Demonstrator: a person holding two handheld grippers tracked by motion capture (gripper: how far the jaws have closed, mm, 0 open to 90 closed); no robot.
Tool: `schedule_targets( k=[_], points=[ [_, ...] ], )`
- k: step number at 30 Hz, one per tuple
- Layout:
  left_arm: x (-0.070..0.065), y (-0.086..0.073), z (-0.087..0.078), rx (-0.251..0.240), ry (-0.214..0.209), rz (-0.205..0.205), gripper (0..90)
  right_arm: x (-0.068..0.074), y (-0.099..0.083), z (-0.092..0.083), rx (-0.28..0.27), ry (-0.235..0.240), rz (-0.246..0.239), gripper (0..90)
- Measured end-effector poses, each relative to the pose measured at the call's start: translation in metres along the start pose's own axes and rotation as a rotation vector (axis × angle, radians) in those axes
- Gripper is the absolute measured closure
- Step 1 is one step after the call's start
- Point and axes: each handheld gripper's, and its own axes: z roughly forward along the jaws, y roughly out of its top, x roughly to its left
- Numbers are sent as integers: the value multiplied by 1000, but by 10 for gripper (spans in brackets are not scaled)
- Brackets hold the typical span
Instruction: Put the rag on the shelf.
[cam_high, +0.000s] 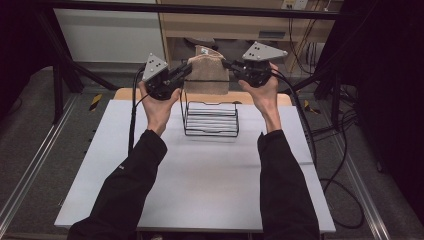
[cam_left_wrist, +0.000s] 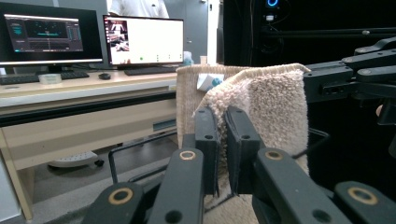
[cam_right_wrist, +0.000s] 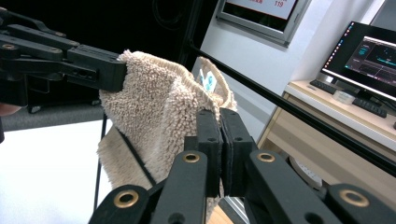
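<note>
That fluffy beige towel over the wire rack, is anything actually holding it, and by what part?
Yes. Both grippers hold the towel: the left gripper pinches one top corner and the right gripper the other, keeping it spread above the wire rack.

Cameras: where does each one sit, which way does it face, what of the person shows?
High view: above the person's side, looking forward and down on the white table; forearms, left gripper and right gripper show.
Left gripper view: along its jaws, shut on the beige towel, toward desk monitors.
Right gripper view: along its jaws, clamping the towel.
All views share the towel.
</note>
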Motion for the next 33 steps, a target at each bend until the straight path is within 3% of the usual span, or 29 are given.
schedule_targets(
  k=[6,18,21,28,33],
  points=[
    [0,-6,-2,23,-18,6,832,13,-1,-7,32,8,-53,882],
    [-4,-8,-11,88,-32,8,814,38,-5,-14,64,35,-103,881],
    [-4,-8,-13,104,-40,4,800,39,-10,-18,68,37,-74,881],
    [-5,-7,-12,127,-36,16,821,42,-12,-19,70,24,-79,880],
    [-7,-5,-4,102,-6,9,840,34,-8,-21,58,-9,-58,879]
  ],
)
